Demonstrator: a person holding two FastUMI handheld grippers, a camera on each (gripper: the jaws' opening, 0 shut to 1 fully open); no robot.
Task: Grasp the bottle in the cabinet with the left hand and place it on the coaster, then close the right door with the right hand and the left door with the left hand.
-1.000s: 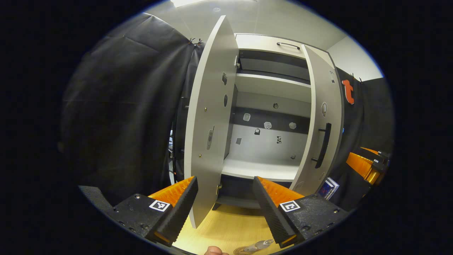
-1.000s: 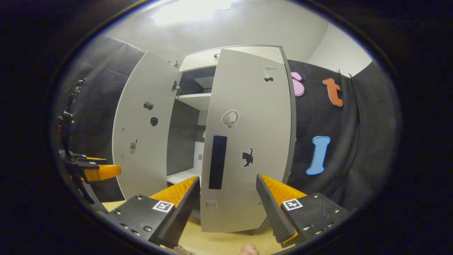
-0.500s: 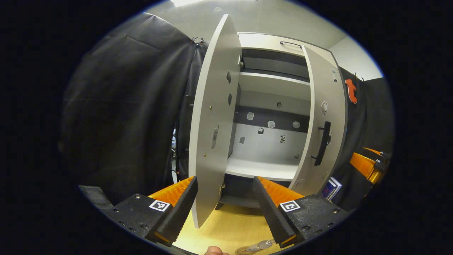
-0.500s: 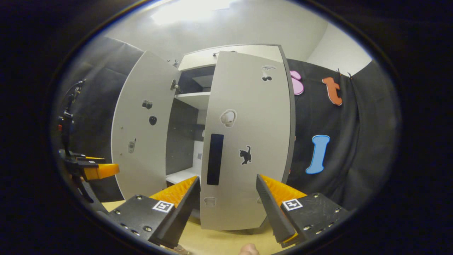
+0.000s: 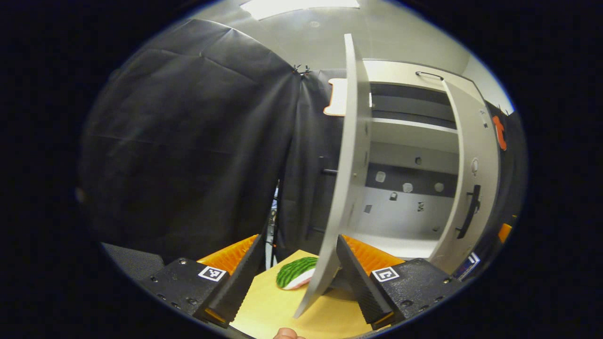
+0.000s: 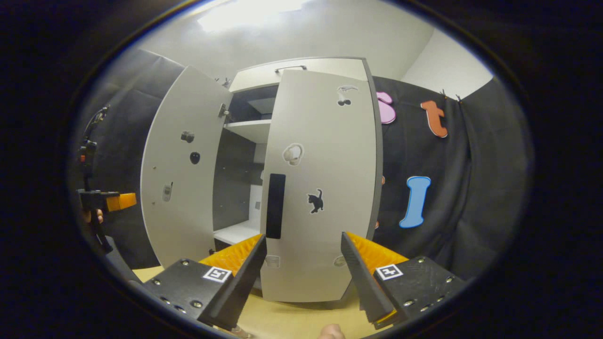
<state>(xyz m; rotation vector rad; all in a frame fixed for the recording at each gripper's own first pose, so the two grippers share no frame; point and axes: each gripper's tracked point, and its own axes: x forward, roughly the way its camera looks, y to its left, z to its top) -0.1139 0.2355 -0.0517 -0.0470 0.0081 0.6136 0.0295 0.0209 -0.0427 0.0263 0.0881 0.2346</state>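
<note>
my right gripper (image 6: 301,273) is open, facing the half-shut right door (image 6: 325,188). my left gripper (image 5: 299,278) is open at the left door (image 5: 346,188) edge. doors are stiff and swing; push flat near the handle (image 6: 275,205).

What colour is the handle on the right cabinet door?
Black, against the light grey right door. The handle shows best in the right gripper view.

Wooden table (image 5: 282,310), cabinet (image 5: 410,141), perhaps watermelon slice (image 5: 296,272)
</note>
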